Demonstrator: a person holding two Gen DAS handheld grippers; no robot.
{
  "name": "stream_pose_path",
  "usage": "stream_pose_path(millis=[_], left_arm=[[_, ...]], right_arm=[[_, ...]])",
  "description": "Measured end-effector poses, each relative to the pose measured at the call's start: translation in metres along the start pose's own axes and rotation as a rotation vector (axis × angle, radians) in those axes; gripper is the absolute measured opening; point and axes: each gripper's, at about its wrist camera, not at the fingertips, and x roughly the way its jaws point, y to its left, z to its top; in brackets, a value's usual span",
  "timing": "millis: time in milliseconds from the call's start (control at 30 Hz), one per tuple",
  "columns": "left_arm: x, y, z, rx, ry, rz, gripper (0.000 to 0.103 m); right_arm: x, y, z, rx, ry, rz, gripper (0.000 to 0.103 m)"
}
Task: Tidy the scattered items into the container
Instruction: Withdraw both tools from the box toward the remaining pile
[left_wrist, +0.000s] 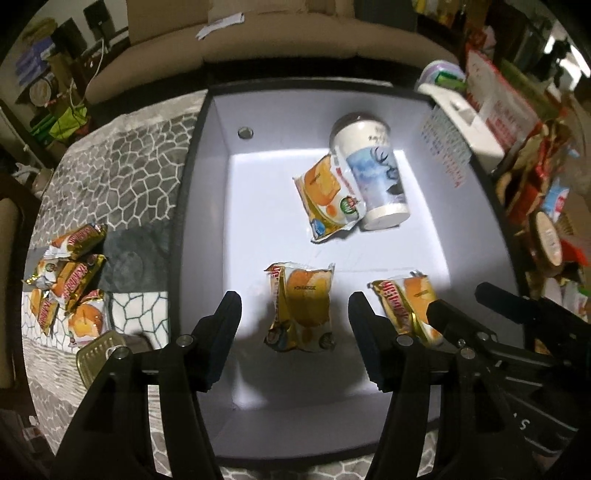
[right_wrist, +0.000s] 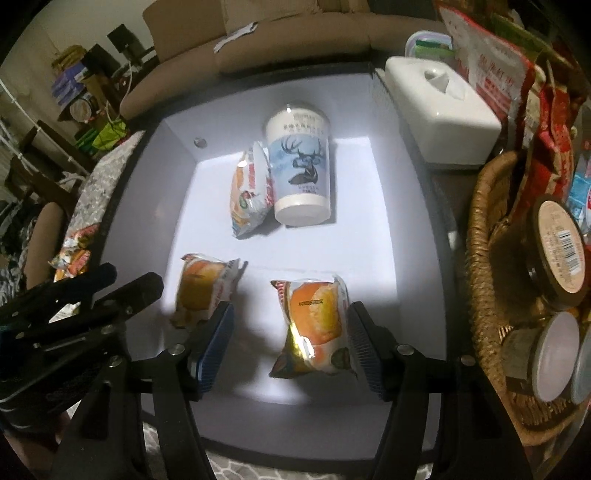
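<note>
The black two-finger left gripper (left_wrist: 293, 314) points toward twelve o'clock, its jaws spread wide and holding nothing. The black two-finger right gripper (right_wrist: 290, 326) sits just beside it at three o'clock, also aimed toward twelve, jaws likewise wide apart and gripping nothing

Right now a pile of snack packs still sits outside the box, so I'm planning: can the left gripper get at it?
Probably yes. The left gripper is open and empty over the box, and the pile lies uncovered on the cloth just left of it.
</note>
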Motion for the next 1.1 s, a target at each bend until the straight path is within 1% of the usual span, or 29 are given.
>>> stream_pose_path(millis=[133, 167, 200, 233, 267, 300, 333, 367, 433, 500, 533, 600, 700, 767, 900, 1100], left_arm=[[-0.019, 0.004, -0.004, -0.003, -0.02, 0.008, 0.058], [-0.026, 0.006, -0.006, -0.004, -0.026, 0.008, 0.063], [-0.03, 0.007, -0.008, -0.002, -0.03, 0.01, 0.068], [-0.035, 0.008, -0.011, 0.003, -0.039, 0.019, 0.075], [-0.042, 0.01, -0.015, 0.01, -0.053, 0.044, 0.082], [-0.047, 0.012, -0.017, 0.008, -0.065, 0.052, 0.086], [-0.053, 0.016, -0.02, 0.003, -0.076, 0.053, 0.093], [-0.06, 0.021, -0.023, -0.007, -0.086, 0.042, 0.097], [-0.069, 0.027, -0.029, -0.017, -0.09, 0.037, 0.1], [-0.078, 0.03, -0.035, -0.016, -0.097, 0.049, 0.101], [-0.083, 0.033, -0.038, -0.015, -0.102, 0.052, 0.103], [-0.092, 0.039, -0.045, -0.026, -0.109, 0.054, 0.103], [-0.104, 0.052, -0.056, -0.051, -0.103, 0.016, 0.103], [-0.111, 0.06, -0.063, -0.062, -0.102, 0.013, 0.103], [-0.133, 0.081, -0.083, -0.096, -0.149, 0.05, 0.103], [-0.168, 0.125, -0.114, -0.167, -0.212, 0.041, 0.103]], right_arm=[[-0.021, 0.006, -0.003, -0.003, -0.029, 0.001, 0.066], [-0.026, 0.008, -0.005, -0.008, -0.036, 0.003, 0.068], [-0.031, 0.01, -0.006, -0.011, -0.043, 0.002, 0.079], [-0.036, 0.011, -0.008, -0.011, -0.054, -0.008, 0.084], [-0.043, 0.012, -0.011, -0.007, -0.076, -0.022, 0.094], [-0.047, 0.012, -0.013, -0.006, -0.088, -0.023, 0.103], [-0.053, 0.013, -0.016, -0.001, -0.103, -0.017, 0.103], [-0.057, 0.013, -0.018, 0.003, -0.105, -0.014, 0.103], [-0.065, 0.017, -0.024, 0.0, -0.106, -0.011, 0.103], [-0.073, 0.022, -0.028, -0.004, -0.116, -0.009, 0.103], [-0.078, 0.025, -0.032, -0.004, -0.124, -0.005, 0.103], [-0.087, 0.029, -0.036, -0.003, -0.138, -0.001, 0.103], [-0.1, 0.038, -0.043, -0.008, -0.151, 0.003, 0.103], [-0.109, 0.046, -0.049, -0.014, -0.162, 0.004, 0.103], [-0.126, 0.062, -0.062, -0.033, -0.184, 0.004, 0.103], [-0.141, 0.09, -0.081, -0.064, -0.197, 0.015, 0.103]])
